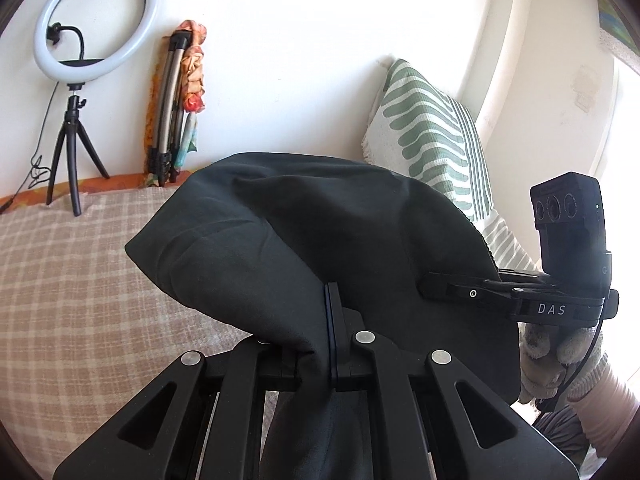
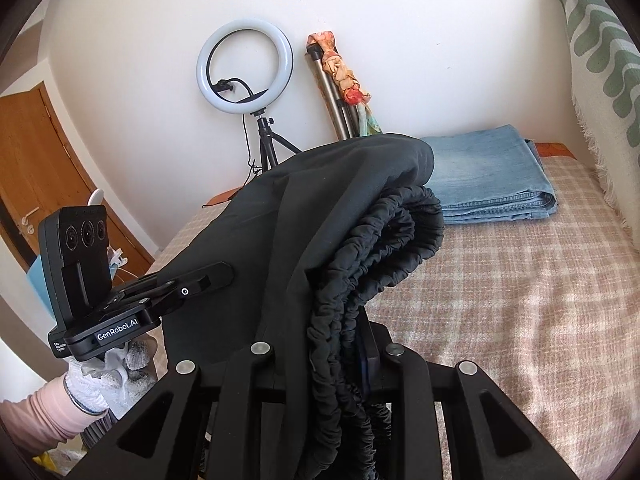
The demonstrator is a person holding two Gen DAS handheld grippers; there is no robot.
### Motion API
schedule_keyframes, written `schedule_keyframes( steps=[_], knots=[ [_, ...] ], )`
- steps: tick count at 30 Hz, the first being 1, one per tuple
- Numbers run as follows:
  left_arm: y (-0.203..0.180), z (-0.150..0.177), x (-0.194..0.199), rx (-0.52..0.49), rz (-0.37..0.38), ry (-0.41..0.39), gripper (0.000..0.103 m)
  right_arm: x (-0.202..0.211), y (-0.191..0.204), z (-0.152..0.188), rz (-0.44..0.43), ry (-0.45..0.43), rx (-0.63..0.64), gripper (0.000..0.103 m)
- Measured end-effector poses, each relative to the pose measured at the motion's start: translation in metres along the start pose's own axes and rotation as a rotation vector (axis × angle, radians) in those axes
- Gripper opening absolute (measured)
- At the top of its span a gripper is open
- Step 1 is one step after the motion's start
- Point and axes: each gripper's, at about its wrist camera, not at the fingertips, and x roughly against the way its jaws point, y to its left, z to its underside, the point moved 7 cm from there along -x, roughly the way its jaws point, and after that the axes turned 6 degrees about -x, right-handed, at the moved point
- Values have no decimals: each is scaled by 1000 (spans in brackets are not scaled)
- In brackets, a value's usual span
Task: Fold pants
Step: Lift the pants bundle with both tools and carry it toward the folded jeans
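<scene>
The black pants are folded into a bundle and held up in the air above the checked bed. My left gripper is shut on one edge of the black cloth. My right gripper is shut on the gathered elastic waistband of the pants. Each gripper shows in the other's view: the right one at the right side of the bundle, the left one at its left side. Cloth hides the fingertips.
Folded blue jeans lie at the back of the bed. A green-patterned pillow leans on the wall. A ring light on a tripod and folded stands are by the wall. A wooden door is at left.
</scene>
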Motion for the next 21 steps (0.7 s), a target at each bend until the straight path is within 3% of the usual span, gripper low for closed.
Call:
schedule_keyframes(
  steps=[12, 21],
  knots=[
    [1, -38, -13, -30, -6, -10, 7, 0, -10, -36, 10, -48, 6, 21],
    [14, -107, -87, -36, 12, -13, 7, -19, -65, -115, 63, -91, -13, 21]
  ],
)
